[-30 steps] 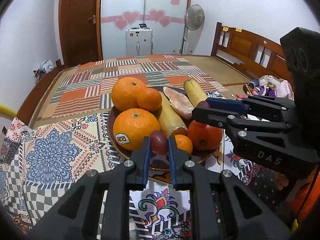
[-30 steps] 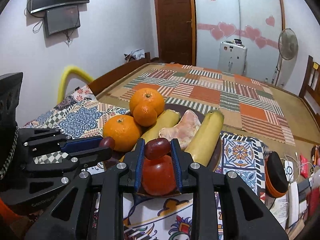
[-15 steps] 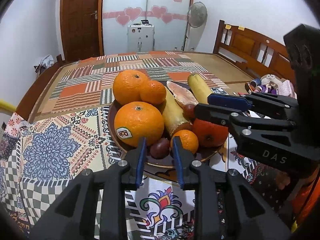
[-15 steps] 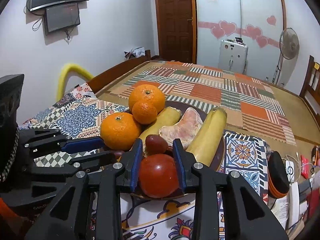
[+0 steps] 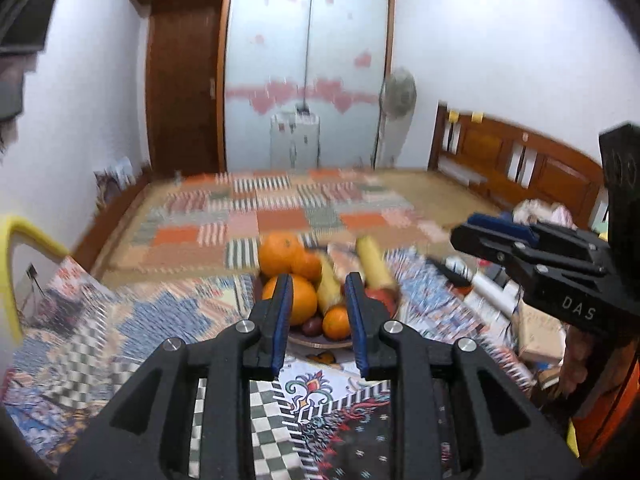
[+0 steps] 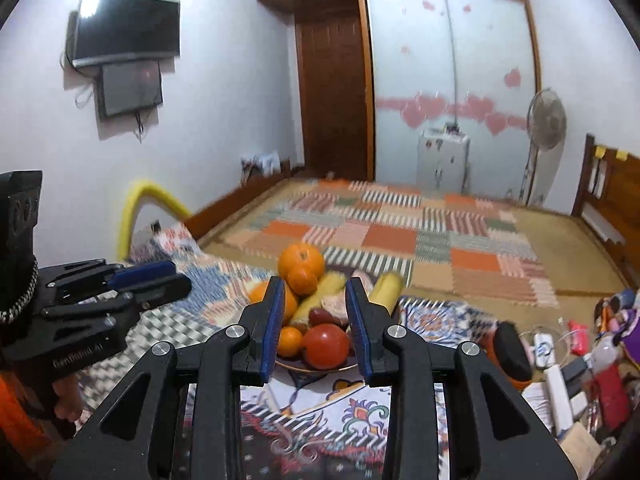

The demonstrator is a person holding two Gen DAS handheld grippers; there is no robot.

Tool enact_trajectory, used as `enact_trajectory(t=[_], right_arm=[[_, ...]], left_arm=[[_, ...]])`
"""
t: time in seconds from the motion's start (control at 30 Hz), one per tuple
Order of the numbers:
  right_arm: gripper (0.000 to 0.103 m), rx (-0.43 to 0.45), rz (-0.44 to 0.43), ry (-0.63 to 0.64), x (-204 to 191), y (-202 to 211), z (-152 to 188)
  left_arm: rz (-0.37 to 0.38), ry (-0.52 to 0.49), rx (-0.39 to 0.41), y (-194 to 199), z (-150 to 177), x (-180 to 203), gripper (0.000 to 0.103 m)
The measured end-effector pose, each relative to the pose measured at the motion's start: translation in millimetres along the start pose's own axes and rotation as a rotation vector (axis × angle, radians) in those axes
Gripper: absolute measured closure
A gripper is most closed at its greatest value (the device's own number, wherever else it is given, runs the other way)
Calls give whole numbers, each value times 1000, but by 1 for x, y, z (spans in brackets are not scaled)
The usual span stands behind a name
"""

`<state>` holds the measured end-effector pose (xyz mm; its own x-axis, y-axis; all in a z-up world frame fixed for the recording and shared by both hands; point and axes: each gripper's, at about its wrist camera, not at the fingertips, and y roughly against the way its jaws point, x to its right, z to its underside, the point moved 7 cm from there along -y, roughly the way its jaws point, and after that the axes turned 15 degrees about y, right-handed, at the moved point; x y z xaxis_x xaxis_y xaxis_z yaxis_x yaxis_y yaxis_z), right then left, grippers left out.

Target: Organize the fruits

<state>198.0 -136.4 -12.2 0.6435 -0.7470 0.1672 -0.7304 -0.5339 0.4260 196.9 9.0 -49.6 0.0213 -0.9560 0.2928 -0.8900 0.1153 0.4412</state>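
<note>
A brown plate [image 5: 320,342] [image 6: 312,367] on the patterned tablecloth holds oranges [image 5: 302,300] [image 6: 301,261], bananas [image 5: 374,264] [image 6: 386,286], a red tomato [image 6: 326,346] [image 5: 382,298], small mandarins [image 5: 337,322] [image 6: 289,341] and dark red plums [image 5: 312,326] [image 6: 322,317]. My left gripper [image 5: 318,292] is open and empty, pulled back from the plate. My right gripper [image 6: 316,296] is open and empty, also back from the plate. Each gripper shows in the other's view, the right [image 5: 496,232] and the left [image 6: 152,276].
Clutter of small items [image 6: 568,352] lies at the table's right side. A patchwork mat [image 6: 400,232] covers the bed beyond the table. A yellow chair back [image 5: 16,240] stands at the left. A wooden headboard [image 5: 520,168] is at the right.
Both grippers opened, released their plums onto the plate, and drew back and up from it. The plate now looks smaller and farther away.
</note>
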Motion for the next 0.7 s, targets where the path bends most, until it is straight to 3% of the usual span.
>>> enact_trajectory(t=[0.1,0.3,0.33,0.4,0.7], right_arm=[[74,77,19,-11,-9,41,-15],[61,221,82,-17,-34,115,-34],[58,237,93,-12,-40,124,-35],[53,258,114,-2,-48,136,-36],[25,291,174,-9,-58,157,-33]], left_arm=[[6,-8,113,54,-14,13,76],[19,2,224,131,-21,26,74],[18,1,236,138,-21,28,72],[14,-3,264,156,-18,30,51],[9,-21,325,199,-5,40,32]])
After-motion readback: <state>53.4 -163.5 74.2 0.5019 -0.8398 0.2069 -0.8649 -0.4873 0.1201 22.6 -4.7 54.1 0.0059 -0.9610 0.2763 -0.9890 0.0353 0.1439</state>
